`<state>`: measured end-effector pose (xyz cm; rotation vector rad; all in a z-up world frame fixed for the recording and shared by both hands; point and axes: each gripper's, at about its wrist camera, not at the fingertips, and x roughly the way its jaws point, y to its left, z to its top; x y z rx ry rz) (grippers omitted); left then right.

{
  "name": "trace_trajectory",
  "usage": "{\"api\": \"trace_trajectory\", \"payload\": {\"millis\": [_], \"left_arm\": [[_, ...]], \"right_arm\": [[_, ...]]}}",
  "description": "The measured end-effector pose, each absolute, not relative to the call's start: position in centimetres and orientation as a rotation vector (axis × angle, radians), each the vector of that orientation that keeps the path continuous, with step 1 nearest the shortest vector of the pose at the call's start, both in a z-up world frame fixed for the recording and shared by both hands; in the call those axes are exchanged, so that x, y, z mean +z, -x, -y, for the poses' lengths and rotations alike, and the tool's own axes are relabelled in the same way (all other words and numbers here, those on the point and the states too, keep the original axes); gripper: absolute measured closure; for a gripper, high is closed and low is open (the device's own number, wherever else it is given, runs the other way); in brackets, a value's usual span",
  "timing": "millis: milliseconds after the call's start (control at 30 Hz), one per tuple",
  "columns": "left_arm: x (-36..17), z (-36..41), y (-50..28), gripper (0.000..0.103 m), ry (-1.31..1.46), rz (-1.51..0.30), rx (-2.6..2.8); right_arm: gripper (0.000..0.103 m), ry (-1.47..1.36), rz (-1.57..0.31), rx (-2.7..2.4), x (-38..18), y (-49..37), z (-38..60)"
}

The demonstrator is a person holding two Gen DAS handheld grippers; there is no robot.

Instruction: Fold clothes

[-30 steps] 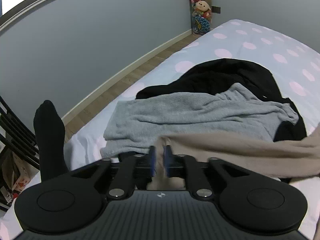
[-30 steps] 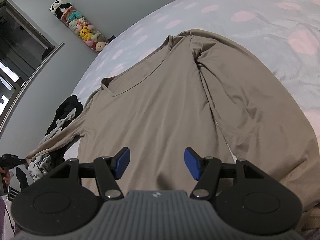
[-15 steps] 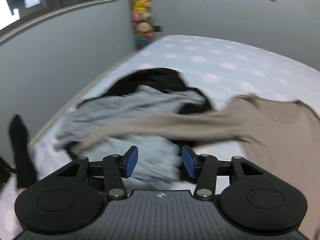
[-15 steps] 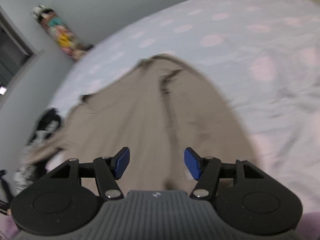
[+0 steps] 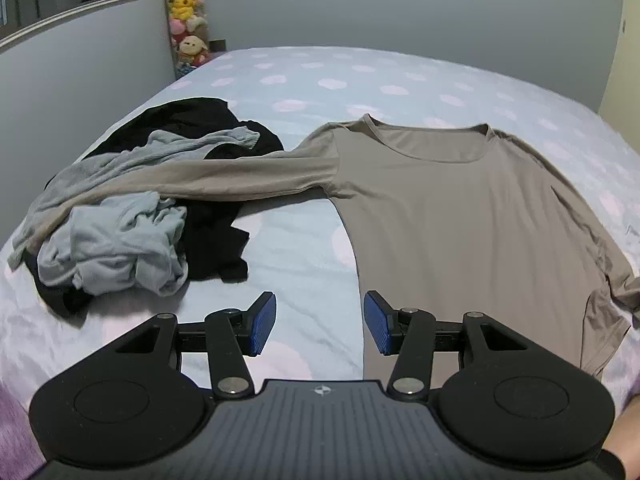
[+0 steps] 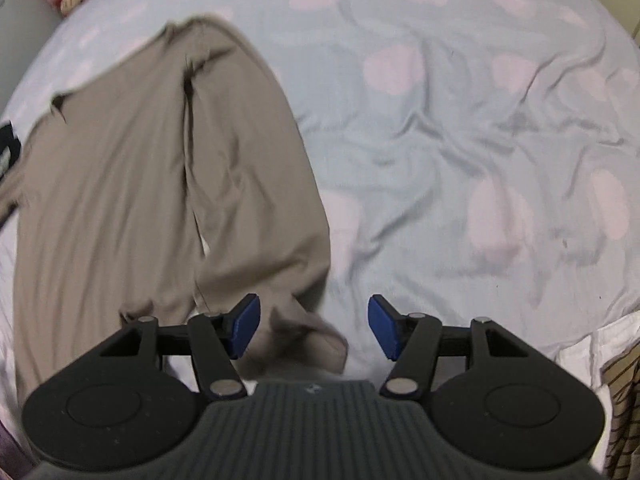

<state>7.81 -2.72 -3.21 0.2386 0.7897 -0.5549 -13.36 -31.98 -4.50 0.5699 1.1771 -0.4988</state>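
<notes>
Since a second ago the left gripper [image 5: 316, 322] has let go of the tan sleeve and swung rightward, so its view now takes in the whole tan shirt [image 5: 460, 216] instead of mostly the clothes pile. Its blue pads [image 5: 262, 322] stand spread with nothing between them, over bare sheet just beside the shirt's left edge.

That shirt lies flat on the bed [image 5: 304, 80], neckline toward the far wall and hem toward the camera, so its body runs near to far. One long sleeve [image 5: 224, 178] stretches straight out to the left, crossing onto a heap of clothes: a black garment [image 5: 188, 120], a grey knit top [image 5: 132, 160] and a crumpled pale blue piece [image 5: 120, 244]. That heap lies under the sleeve's end. In the right wrist view the other sleeve [image 6: 256, 184] is folded down along the shirt's side.

The right gripper [image 6: 314, 328] points steeply down with its jaws spread; the sleeve's cuff end [image 6: 304, 332] lies in the gap below them, unpinched.

Stuffed toys [image 5: 186, 20] are stacked in the far corner. No readable writing shows anywhere.
</notes>
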Motion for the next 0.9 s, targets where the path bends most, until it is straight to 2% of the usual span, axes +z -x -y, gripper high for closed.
{"api": "trace_trajectory", "payload": {"millis": [67, 100, 167, 200, 267, 300, 333, 667, 900], "left_arm": [[-3.8, 2.5, -7.4, 0.056, -0.218, -0.800, -0.552], [-4.3, 2.5, -7.2, 0.056, -0.211, -0.809, -0.553], [-5.2, 2.5, -6.8, 0.056, -0.197, -0.825, -0.556], [-5.5, 2.6, -6.7, 0.056, -0.198, -0.833, -0.558], [-6.4, 2.9, -6.5, 0.056, -0.225, -0.845, -0.571], [-6.6, 2.9, -6.4, 0.056, -0.234, -0.846, -0.576], [-6.9, 2.9, -6.3, 0.056, -0.242, -0.848, -0.581], [-7.8, 2.3, -6.7, 0.056, -0.204, -0.880, -0.584], [-8.2, 1.6, -7.2, 0.056, -0.186, -0.902, -0.543]], "right_arm": [[0.041, -0.550, -1.191, -0.482, -5.2, 12.9, 31.8], [0.045, -0.533, -1.193, -0.483, -5.8, 12.6, 31.8], [0.063, -0.541, -1.213, -0.491, -7.1, 12.3, 31.7], [0.077, -0.546, -1.223, -0.496, -7.8, 12.1, 31.6], [0.085, -0.541, -1.217, -0.505, -8.1, 12.2, 31.3], [0.095, -0.530, -1.205, -0.506, -7.9, 12.3, 31.1], [0.097, -0.519, -1.193, -0.510, -7.4, 12.4, 31.0], [0.098, -0.467, -1.046, -0.661, 1.0, 14.4, 35.4], [0.098, -0.457, -1.068, -0.828, 1.9, 16.2, 40.6]]}}
